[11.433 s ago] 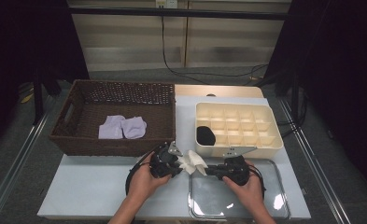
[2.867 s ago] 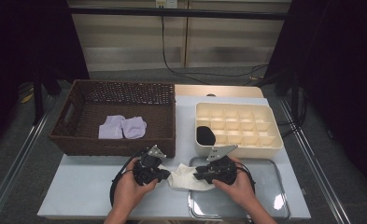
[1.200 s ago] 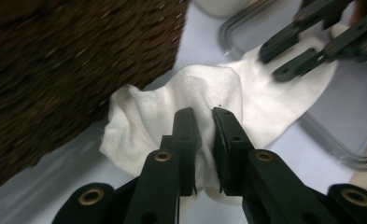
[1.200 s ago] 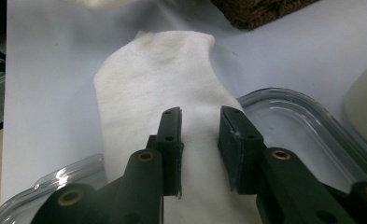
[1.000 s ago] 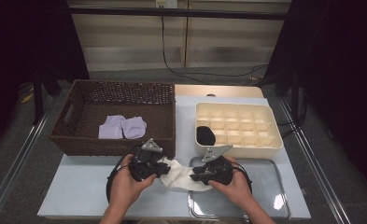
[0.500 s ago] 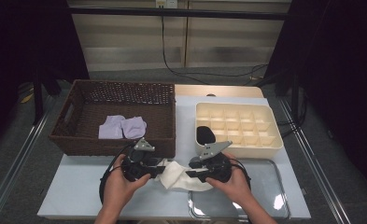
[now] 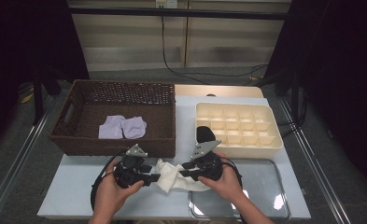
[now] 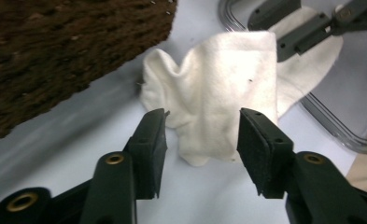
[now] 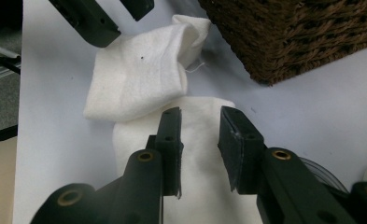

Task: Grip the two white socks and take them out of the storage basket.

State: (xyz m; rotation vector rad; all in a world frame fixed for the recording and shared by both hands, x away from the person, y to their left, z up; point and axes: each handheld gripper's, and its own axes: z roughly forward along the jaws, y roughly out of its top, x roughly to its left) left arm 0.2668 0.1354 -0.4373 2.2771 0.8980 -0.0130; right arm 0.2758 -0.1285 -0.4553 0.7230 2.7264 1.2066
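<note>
A white sock (image 7: 172, 176) lies crumpled and folded on the pale tabletop in front of the wicker basket (image 7: 125, 145). My left gripper (image 7: 156, 177) sits at the sock's left end. Its jaws have just been opening and now stand open (image 8: 202, 135), with the sock's folded edge (image 8: 218, 84) just beyond the pads and nothing pressed between them. My right gripper (image 7: 183, 171) is over the sock's right part. Its jaws (image 9: 200, 135) have closed a little but stay apart above the flat cloth (image 9: 139, 70), without pinching it.
Two lilac socks (image 7: 123, 127) lie inside the basket. A cream compartment tray (image 7: 275, 143) stands at the right with a dark item (image 7: 203, 134) in its near left cell. A shiny metal tray (image 7: 284, 205) lies at the front right, partly under the sock.
The left gripper has opened, let go of the sock and drawn a little to the left. The right gripper has shifted slightly over the sock.
</note>
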